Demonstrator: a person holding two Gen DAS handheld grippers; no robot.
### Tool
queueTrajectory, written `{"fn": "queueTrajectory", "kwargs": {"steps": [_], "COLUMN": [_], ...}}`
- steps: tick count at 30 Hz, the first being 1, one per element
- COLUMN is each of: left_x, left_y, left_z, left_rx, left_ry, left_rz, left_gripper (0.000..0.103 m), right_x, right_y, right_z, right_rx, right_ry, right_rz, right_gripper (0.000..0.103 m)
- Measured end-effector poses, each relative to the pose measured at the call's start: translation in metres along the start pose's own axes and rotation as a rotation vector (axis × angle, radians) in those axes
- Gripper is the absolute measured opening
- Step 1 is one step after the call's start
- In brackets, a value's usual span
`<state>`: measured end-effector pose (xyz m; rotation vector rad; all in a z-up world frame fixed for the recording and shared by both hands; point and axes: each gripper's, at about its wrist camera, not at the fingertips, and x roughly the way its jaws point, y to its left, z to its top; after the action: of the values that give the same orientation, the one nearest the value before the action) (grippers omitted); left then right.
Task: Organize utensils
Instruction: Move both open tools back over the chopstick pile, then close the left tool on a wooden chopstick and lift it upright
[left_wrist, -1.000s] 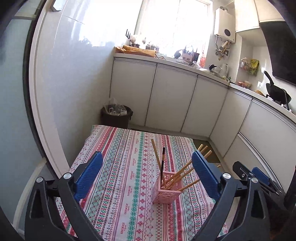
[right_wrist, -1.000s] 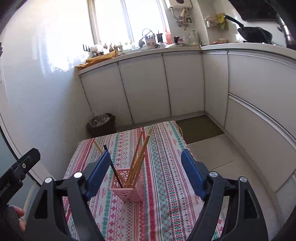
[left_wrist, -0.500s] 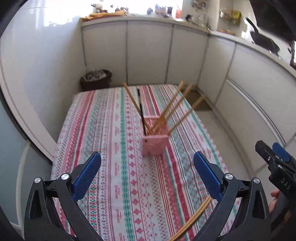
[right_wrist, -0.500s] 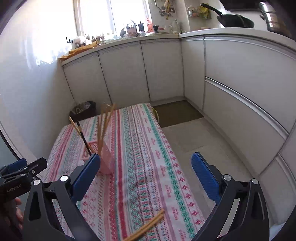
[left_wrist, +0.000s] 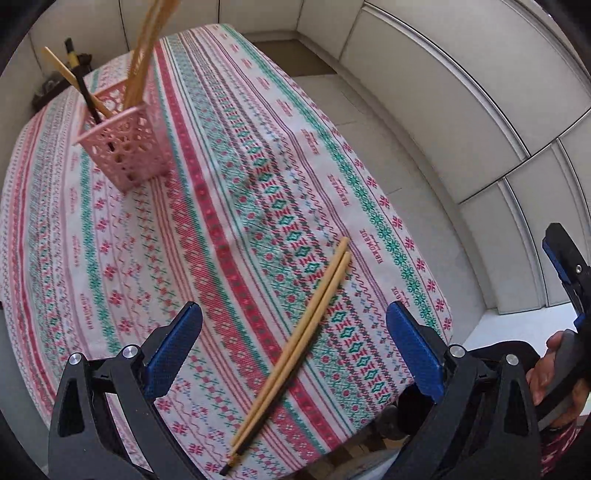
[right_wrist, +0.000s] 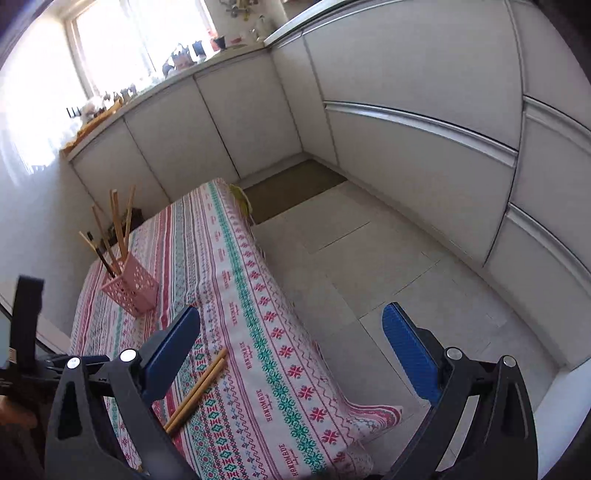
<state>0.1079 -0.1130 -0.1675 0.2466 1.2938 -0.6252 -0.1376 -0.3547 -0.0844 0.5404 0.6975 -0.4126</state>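
Observation:
A pair of wooden chopsticks (left_wrist: 295, 343) lies side by side on the patterned tablecloth (left_wrist: 221, 206) near its front edge; it also shows in the right wrist view (right_wrist: 197, 387). A pink perforated holder (left_wrist: 123, 146) stands farther back with several chopsticks upright in it; it shows in the right wrist view (right_wrist: 131, 284) too. My left gripper (left_wrist: 293, 350) is open and empty, hovering above the loose pair. My right gripper (right_wrist: 291, 350) is open and empty, over the table's right edge.
White cabinets (right_wrist: 406, 110) curve around the right and back. A tiled floor (right_wrist: 369, 266) and a dark mat (right_wrist: 291, 184) lie to the right of the table. The right gripper's blue tip (left_wrist: 565, 258) shows at the right edge of the left wrist view.
Both grippers have tilted downward and come closer to the front of the table. The loose chopsticks now lie between the left gripper's fingers. Both grippers stay open.

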Motion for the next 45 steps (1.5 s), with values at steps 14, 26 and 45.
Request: {"fn": "queueTrajectory", "kwargs": {"steps": [14, 26, 45], "left_x": [0.072, 0.100, 0.083], "left_y": [-0.032, 0.004, 0.008], "left_z": [0.034, 0.054, 0.040], "left_rx": [-0.041, -0.104, 0.028], "left_ry": [0.065, 0.072, 0.075], "left_rz": [0.134, 0.271, 0.168], "left_gripper": [0.090, 0.079, 0.008], "right_x": [-0.004, 0.001, 0.025], "right_y": [-0.053, -0.051, 0.005], "right_z": [0.006, 0.003, -0.008], "right_rx": [0.164, 0.168, 0.076], "right_ry": [0.014, 0.030, 0.172], "right_rz": [-0.025, -0.013, 0.033], "right_gripper": [0.096, 0.096, 0.096]}}
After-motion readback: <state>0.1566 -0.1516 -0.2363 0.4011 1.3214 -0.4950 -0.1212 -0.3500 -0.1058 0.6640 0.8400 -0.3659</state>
